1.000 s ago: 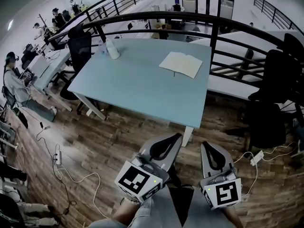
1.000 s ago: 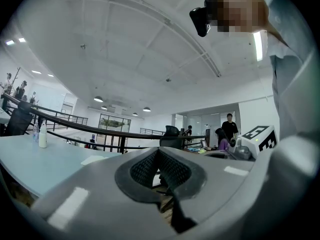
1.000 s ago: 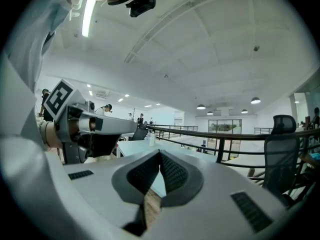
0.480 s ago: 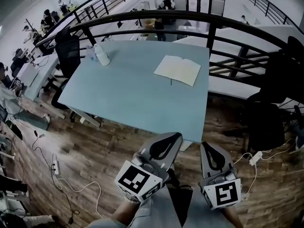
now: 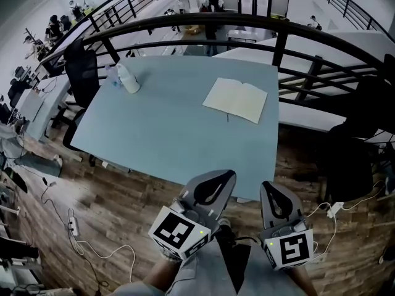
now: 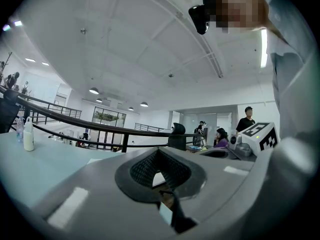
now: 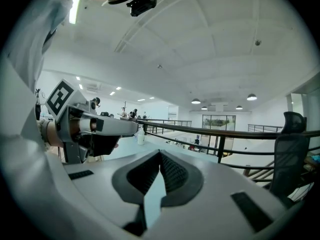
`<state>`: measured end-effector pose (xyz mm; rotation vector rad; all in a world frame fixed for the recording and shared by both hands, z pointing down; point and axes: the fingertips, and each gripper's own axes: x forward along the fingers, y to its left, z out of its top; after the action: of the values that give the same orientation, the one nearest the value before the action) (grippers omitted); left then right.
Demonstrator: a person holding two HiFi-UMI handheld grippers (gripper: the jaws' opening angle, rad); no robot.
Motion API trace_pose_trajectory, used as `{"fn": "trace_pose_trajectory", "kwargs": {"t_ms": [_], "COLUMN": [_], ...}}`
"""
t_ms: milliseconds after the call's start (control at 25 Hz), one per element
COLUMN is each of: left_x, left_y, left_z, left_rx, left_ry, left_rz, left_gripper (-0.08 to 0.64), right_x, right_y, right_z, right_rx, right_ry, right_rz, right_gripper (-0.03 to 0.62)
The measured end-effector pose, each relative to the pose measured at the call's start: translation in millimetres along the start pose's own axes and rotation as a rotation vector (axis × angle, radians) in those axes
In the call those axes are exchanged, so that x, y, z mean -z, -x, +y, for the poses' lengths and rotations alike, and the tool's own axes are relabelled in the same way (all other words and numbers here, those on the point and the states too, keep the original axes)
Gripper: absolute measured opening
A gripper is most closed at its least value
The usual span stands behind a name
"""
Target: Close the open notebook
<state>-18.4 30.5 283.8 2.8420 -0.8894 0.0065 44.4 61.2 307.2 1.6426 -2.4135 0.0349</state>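
An open white paper notebook (image 5: 236, 99) lies on the far right of the light-blue table (image 5: 166, 128), well beyond the left gripper (image 5: 227, 176) and right gripper (image 5: 268, 187), both clenched empty; the hands holding them are cut off.

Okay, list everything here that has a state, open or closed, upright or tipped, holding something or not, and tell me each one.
notebook: open, lying flat on the table, nothing touching it.
bottle: standing upright on the table.
left gripper: jaws shut, nothing between them.
right gripper: jaws shut, nothing between them.
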Motion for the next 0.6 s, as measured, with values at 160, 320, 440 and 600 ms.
{"fn": "trace_pose_trajectory", "kwargs": {"t_ms": [160, 320, 440, 600], "left_x": [2.9, 6.3, 6.6, 7.7], "left_y": [-9.3, -11.3, -12.8, -13.8], "left_z": [20.5, 36.1, 41.9, 49.7], "left_rx": [0.005, 0.007, 0.015, 0.005], "left_ry": [0.003, 0.005, 0.007, 0.018], "left_rz": [0.006, 0.017, 0.019, 0.020], "left_gripper": [0.005, 0.005, 0.005, 0.005], "right_x": [1.0, 2.7, 5.0, 9.2], "right_y": [-18.7, -31.2, -38.4, -45.9], "right_z": [-2.6, -1.2, -1.3, -0.5], "right_rx": [0.009, 0.023, 0.029, 0.030], "right_ry": [0.001, -0.005, -0.012, -0.022], "right_rz": [0.011, 0.020, 0.033, 0.045], "right_gripper": [0.002, 0.002, 0.002, 0.002]}}
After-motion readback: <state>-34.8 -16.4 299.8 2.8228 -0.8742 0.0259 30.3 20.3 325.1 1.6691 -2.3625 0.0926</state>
